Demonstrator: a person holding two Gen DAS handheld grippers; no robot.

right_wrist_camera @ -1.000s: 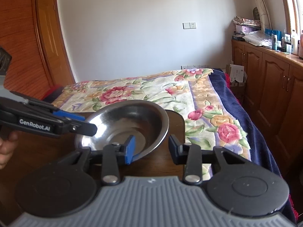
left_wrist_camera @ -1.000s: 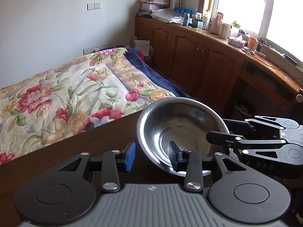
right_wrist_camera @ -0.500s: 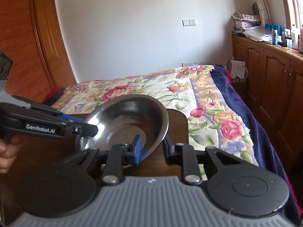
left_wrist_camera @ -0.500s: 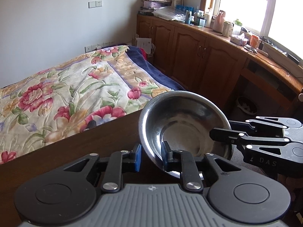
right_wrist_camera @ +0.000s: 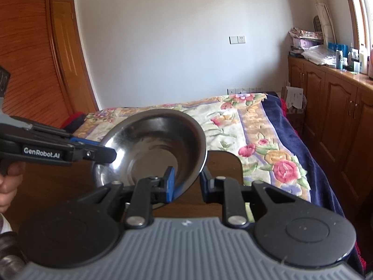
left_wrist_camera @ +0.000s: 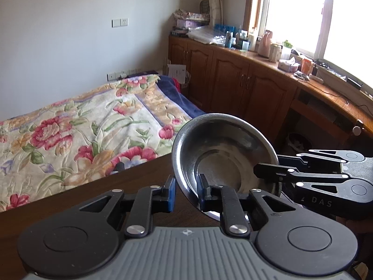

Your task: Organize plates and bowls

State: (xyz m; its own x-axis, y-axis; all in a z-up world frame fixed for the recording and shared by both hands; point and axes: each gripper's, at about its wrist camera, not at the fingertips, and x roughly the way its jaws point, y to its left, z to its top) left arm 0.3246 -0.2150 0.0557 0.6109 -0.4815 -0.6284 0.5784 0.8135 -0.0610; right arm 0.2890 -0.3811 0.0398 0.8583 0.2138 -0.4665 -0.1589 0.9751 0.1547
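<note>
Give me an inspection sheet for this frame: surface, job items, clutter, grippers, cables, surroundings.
Surface: dark wooden table, bare where visible.
Job's things: one steel bowl, tilted, its rim between both grippers' fingers; no plates in view.
Clutter: nothing seen on the table; the cabinet counter is crowded with bottles and boxes.
Grippers: left gripper closed on the bowl's near rim; right gripper closed on the opposite rim; a hand holds the left one.
Cables: a thin cable lies on the counter near the window.
Surroundings: bed with floral bedspread, wooden door, white wall, bright window.
</note>
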